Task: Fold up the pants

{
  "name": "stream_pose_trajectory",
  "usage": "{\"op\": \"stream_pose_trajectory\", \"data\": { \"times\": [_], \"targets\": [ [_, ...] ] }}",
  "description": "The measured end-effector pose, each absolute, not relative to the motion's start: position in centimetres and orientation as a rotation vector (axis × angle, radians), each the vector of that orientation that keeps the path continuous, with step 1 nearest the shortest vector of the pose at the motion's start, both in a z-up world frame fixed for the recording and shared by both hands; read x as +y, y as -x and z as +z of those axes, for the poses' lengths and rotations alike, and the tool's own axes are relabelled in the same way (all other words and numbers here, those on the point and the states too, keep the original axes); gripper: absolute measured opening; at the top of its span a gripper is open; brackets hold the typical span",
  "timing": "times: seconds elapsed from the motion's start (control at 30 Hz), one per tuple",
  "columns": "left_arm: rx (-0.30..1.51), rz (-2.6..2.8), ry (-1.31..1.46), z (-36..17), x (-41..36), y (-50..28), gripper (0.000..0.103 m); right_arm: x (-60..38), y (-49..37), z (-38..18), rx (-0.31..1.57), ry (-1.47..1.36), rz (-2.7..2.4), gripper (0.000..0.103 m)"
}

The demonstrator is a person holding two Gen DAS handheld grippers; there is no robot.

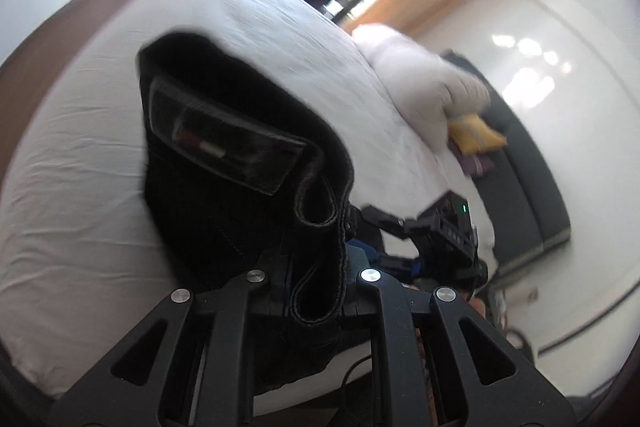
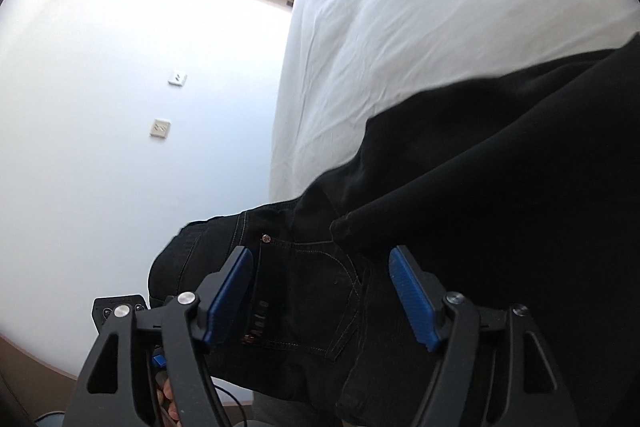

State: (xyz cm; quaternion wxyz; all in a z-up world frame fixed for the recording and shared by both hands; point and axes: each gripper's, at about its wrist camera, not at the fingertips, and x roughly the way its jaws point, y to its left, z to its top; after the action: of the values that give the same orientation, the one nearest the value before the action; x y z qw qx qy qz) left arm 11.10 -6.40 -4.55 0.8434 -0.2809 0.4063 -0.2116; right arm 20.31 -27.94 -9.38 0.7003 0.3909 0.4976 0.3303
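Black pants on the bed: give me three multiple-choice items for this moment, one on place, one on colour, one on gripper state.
1. Where do the pants lie?
A. on the white bed
B. on the floor
C. on a chair

2. What colour are the pads on the right gripper fingers?
A. red
B. blue
C. yellow

3. How is the left gripper?
A. open, nothing in it
B. shut on the pants
C. shut on a pillow

Key: 1 A, black cloth spreads over the white sheet; 2 B, both pads show blue in the right wrist view; 3 B, a hemmed fold of black cloth is pinched between the left fingers.
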Motion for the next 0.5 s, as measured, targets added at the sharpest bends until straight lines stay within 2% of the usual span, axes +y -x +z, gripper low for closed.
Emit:
{"op": "stream_pose_trajectory", "data": {
  "times": [0.2, 0.3, 0.5],
  "targets": [
    [1.001, -0.683, 0.38, -7.2, -21.2, -15.3, 0.012, -35.1, -19.1, -9.0, 1.034, -0.998, 0.747, 0.081],
    [1.041, -0.701, 0.319, -8.8, -24.3, -15.8, 0.013, -37.6, -18.7, -8.8, 1.01, -1.011, 0.753, 0.087],
    [1.075, -0.68, 0.272, -10.2, -25.6, -17.5, 0.012, -40.2, -19.3, -8.8, 1.024, -0.977, 0.806, 0.089]
  ]
}}
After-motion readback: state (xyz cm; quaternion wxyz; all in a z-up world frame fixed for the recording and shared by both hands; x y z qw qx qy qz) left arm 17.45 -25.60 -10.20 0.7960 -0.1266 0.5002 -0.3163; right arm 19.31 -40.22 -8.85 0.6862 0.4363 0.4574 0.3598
